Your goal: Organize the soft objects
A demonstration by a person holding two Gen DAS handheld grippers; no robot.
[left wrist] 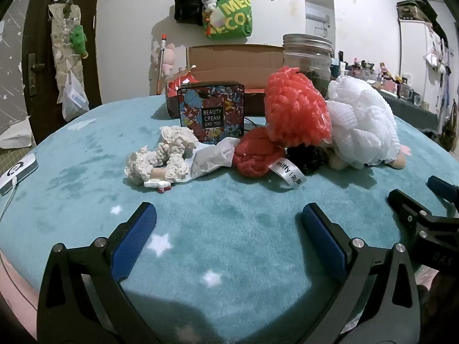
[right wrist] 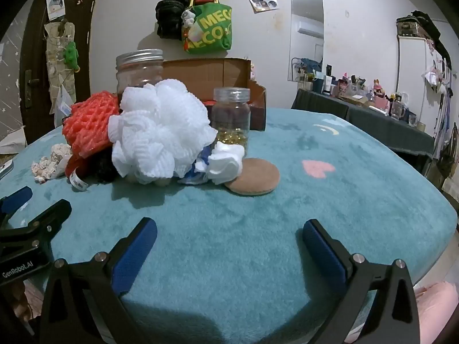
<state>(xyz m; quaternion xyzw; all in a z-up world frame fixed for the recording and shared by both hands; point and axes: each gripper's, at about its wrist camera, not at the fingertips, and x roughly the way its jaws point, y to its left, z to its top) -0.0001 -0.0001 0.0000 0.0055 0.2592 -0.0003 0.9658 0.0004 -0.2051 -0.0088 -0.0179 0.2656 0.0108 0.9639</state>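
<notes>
A pile of soft things lies mid-table on a teal plush cover (left wrist: 229, 243). It holds a cream crocheted piece (left wrist: 163, 154), a red knitted item (left wrist: 255, 154) with a "miffy" tag, an orange-red foam net (left wrist: 295, 109) and a white mesh pouf (left wrist: 364, 123). The right wrist view shows the pouf (right wrist: 160, 129), the foam net (right wrist: 89, 120), a white cloth wad (right wrist: 226, 163) and a round tan pad (right wrist: 254, 176). My left gripper (left wrist: 229, 220) is open and empty, short of the pile. My right gripper (right wrist: 229, 235) is open and empty too, to its right.
A floral "BEAUTY CREAM" tin (left wrist: 210, 111), an open cardboard box (left wrist: 238, 68) and a large lidded jar (left wrist: 307, 57) stand behind the pile. A small jar of yellow capsules (right wrist: 231, 114) stands by the pouf. A white device (left wrist: 17, 172) lies at the left edge.
</notes>
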